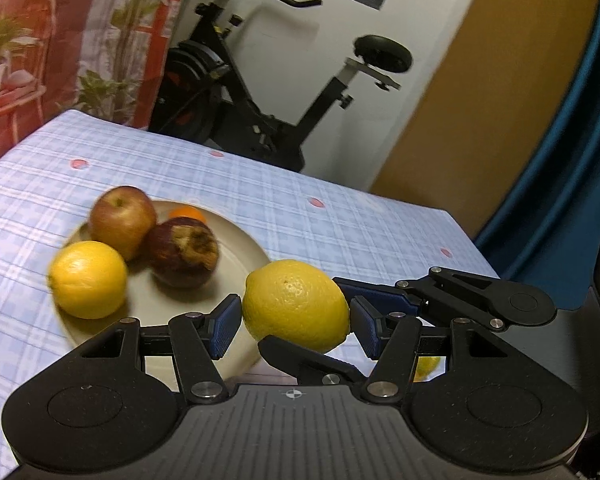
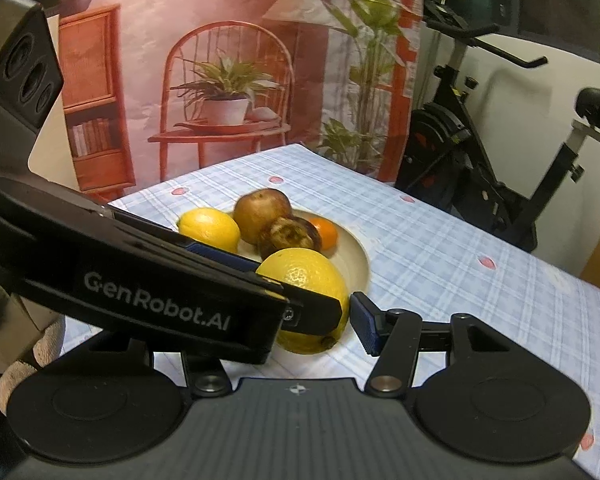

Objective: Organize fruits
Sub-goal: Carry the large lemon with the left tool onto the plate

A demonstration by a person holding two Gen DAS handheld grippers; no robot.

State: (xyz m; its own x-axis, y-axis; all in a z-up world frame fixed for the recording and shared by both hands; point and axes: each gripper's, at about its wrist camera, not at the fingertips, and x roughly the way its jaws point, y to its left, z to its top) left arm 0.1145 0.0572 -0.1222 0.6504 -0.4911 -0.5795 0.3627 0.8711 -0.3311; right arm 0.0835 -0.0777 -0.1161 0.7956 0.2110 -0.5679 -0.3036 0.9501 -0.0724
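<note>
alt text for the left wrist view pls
Both grippers' fingers close around one lemon held just above a checked tablecloth. Behind it, a beige plate holds another lemon, two apples, one rotten, and an orange.

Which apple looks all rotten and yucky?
The dark apple in the middle of the plate: brown and caved in on top. The other apple behind it looks smooth and whole.

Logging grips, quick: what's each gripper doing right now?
Left gripper: closed on the large yellow lemon.
Right gripper: closed on the same lemon.
</note>
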